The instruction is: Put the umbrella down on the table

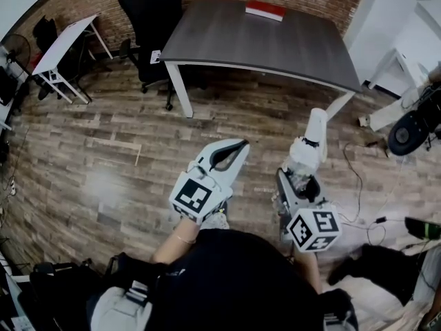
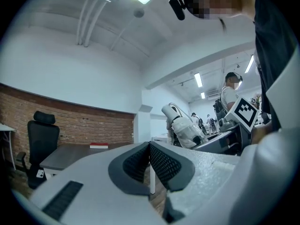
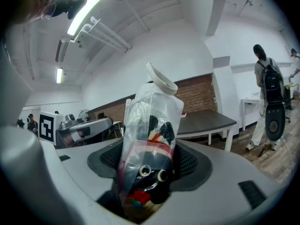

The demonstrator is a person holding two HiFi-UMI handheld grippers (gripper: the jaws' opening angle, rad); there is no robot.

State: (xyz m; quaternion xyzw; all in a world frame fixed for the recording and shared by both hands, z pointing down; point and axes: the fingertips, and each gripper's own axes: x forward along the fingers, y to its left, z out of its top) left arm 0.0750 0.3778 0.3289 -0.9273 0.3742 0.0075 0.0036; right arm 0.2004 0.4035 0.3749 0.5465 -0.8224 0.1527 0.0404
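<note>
Both pairs were closed: the left tongs on nothing, the right tongs clamping the plastic-wrapped umbrella over the wooden floor, well short of the dark desk.

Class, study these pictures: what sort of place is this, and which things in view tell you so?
Probably an office or lab workroom: a grey table stands by a brick wall, a black office chair sits beside it, and strip lights run along the ceiling.

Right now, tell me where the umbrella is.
The plastic-wrapped umbrella is clamped in the right gripper, at the head view's right, held over the wooden floor short of the grey table.
</note>
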